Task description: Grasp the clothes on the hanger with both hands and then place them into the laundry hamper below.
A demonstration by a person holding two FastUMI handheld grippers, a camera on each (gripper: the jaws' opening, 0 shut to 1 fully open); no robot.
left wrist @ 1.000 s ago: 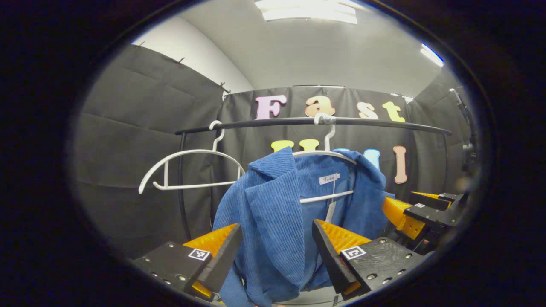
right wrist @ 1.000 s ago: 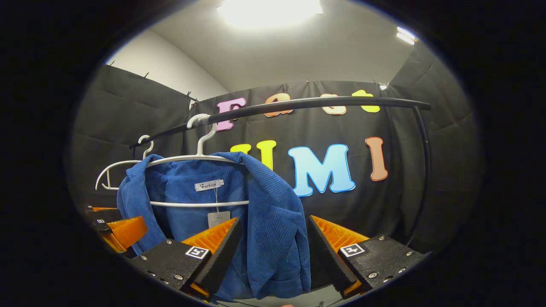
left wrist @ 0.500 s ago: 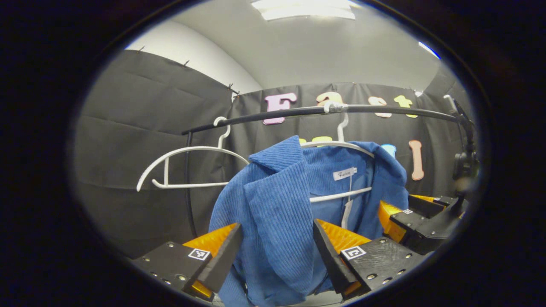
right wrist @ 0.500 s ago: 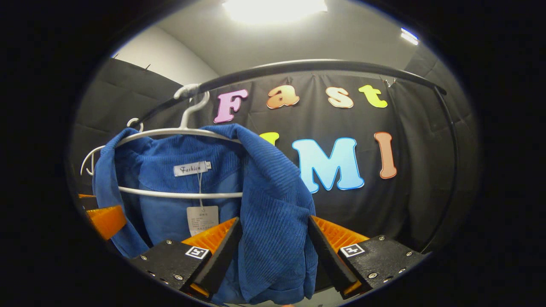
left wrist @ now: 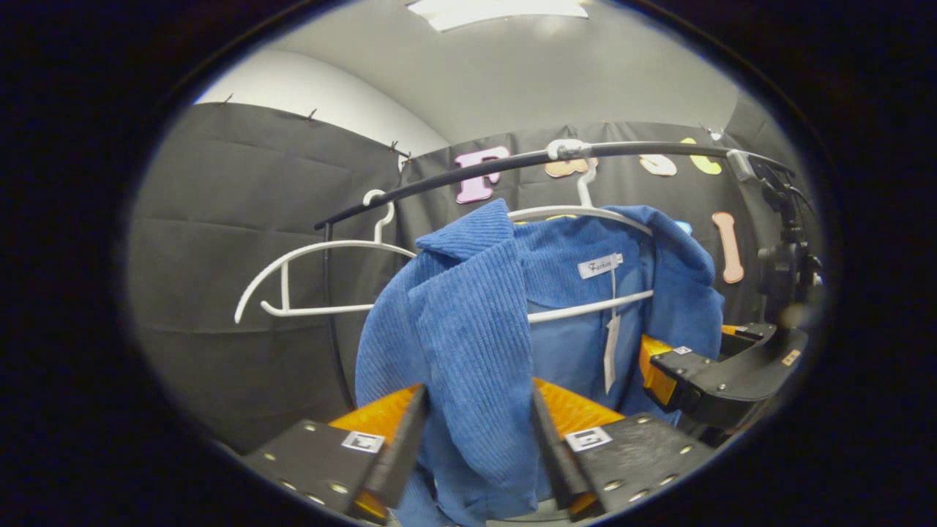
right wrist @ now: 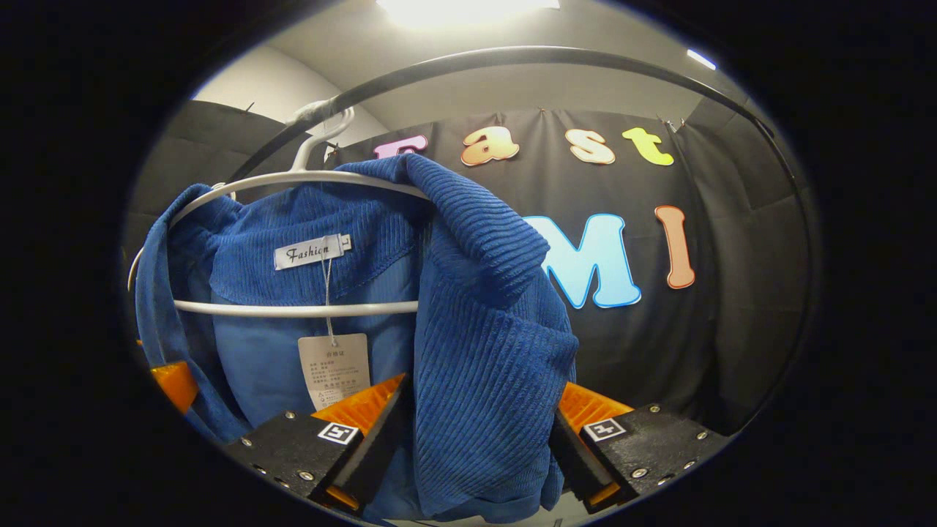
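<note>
Left gripper [left wrist: 474, 439] pinching blue jacket [left wrist: 468, 322] front panel; right gripper [right wrist: 479, 439] spread around opposite panel.

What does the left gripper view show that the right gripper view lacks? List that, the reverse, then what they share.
Left gripper view: an empty white hanger and the rack's left post. Right gripper view: the rack's right post. Both: the blue jacket on its hanger under the black rail, left tongs and right tongs each straddling a front panel.
</note>
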